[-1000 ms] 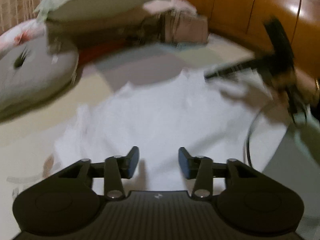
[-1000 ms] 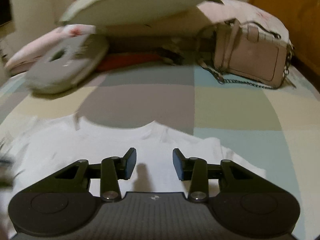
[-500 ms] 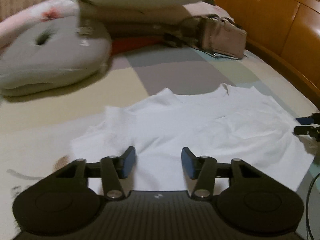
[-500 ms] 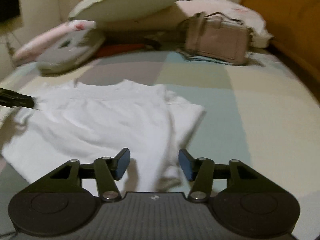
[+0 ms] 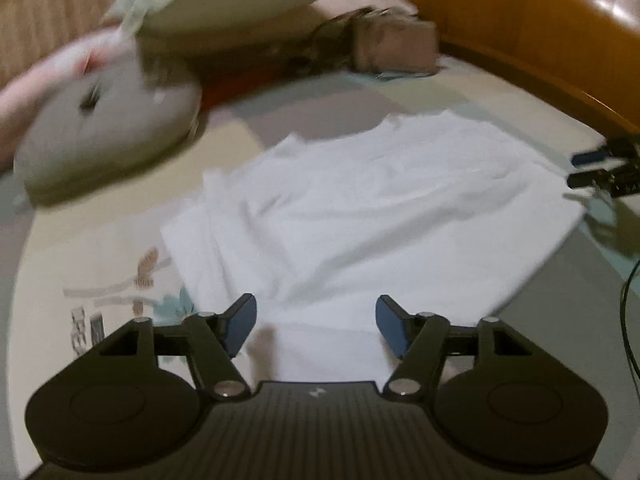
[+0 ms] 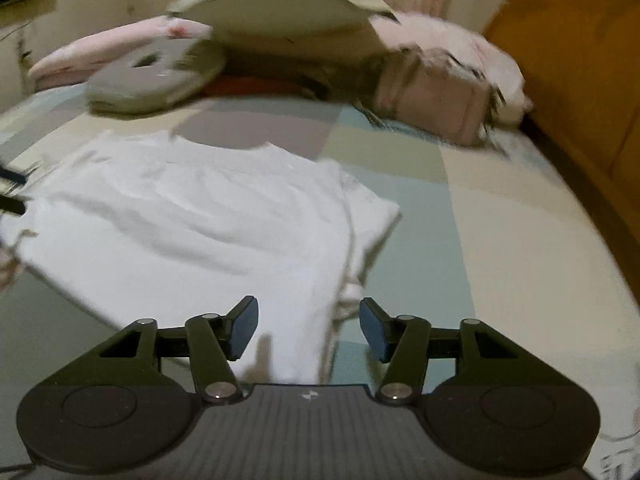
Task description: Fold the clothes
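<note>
Jaws on both claws spread wider than half a second ago. Left claw (image 5: 316, 326) gapes empty over the hem of the white shirt (image 5: 360, 208), spread on the bed (image 6: 500, 240); right claw (image 6: 307, 329) likewise at its 3 o'clock edge.

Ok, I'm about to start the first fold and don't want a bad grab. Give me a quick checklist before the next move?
1. Left hand-held gripper open and holding nothing: ok.
2. Right hand-held gripper open and holding nothing: ok.
3. White shirt spread out on the bed: ok.
4. Shirt lies smooth: not ok, its side is bunched near the right hand-held gripper.
5. Handbag lies apart from the shirt: ok.
</note>
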The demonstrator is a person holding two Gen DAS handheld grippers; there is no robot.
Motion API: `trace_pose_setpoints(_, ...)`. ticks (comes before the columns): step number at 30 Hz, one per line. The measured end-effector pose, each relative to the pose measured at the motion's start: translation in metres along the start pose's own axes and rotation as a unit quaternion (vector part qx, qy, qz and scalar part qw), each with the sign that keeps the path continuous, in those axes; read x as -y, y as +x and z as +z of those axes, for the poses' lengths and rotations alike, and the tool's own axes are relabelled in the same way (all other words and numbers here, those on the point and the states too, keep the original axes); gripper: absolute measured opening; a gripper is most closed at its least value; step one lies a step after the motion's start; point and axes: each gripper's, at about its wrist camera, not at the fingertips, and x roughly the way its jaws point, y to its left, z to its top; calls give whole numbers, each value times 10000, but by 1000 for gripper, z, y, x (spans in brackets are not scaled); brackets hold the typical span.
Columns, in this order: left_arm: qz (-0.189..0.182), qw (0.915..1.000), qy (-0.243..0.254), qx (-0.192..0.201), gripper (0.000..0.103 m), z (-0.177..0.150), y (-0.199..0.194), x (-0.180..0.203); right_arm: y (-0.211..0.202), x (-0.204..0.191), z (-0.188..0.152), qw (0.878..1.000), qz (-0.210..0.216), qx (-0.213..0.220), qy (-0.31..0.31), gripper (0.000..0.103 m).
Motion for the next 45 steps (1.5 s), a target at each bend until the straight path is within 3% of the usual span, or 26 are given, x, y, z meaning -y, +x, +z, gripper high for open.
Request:
trace_pose_setpoints(4, -137, 9954, 948, 77, 75, -7, -10, 40, -14, -30, -7, 9970, -64, -20, -777, 70)
trace_pose_setpoints(6, -316, 9945, 995, 31, 75, -14, -5, 50, -14, -40, -7, 9968, 112, -38, -785, 70)
trace_pose_setpoints(8, -386, 9965, 732, -155, 75, -19, 3, 49, -15, -40, -8, 9970, 87, -82, -759, 70)
trace_pose_setpoints(13, -66, 9979, -162, -617, 76, -34, 6, 17, -18, -39, -12, 9974, 2, -195, -700, 72)
trace_pose_setpoints(18, 551, 9970, 316, -433, 77, -44, -33, 5, -22, -38, -16, 9974, -82, -308, -642, 76)
trace_pose_setpoints(21, 765, 9928, 894, -218, 78, -44, -39, 21, -24, -37, -19, 9974, -133, -376, -607, 77)
trace_pose_setpoints(23, 1015, 9843, 1436, -132, 78, -41, -32, 41, -25, -37, -20, 9973, -167, -421, -584, 80)
trace_pose_setpoints(26, 1293, 9645, 2301, -50, 78, -40, -18, 73, -22, -59, -25, 9885, -612, -391, -1323, 85)
trace_pose_setpoints(30, 1584, 9269, 3404, -34, 78, -52, -6, 100, -15, -80, -45, 9610, -1137, -480, -2474, 85)
trace_pose_setpoints(33, 1808, 8992, 3983, -54, 79, -63, 5, 106, -8, -81, -52, 9430, -1413, -465, -2977, 86)
trace_pose_setpoints(34, 1846, 8953, 4055, -43, 79, -64, 8, 107, -4, -83, -51, 9392, -1442, -417, -3089, 88)
trace_pose_setpoints(39, 1912, 8921, 4093, 74, 80, -49, 26, 113, 14, -94, -44, 9187, -1561, -161, -3625, 93)
trace_pose_setpoints(42, 1911, 8818, 4303, 260, 80, -42, 36, 127, 24, -104, -40, 9053, -1614, -2, -3928, 93)
trace_pose_setpoints(45, 1831, 8824, 4314, 405, 80, -30, 45, 141, 33, -121, -34, 8955, -1585, 196, -4154, 93)
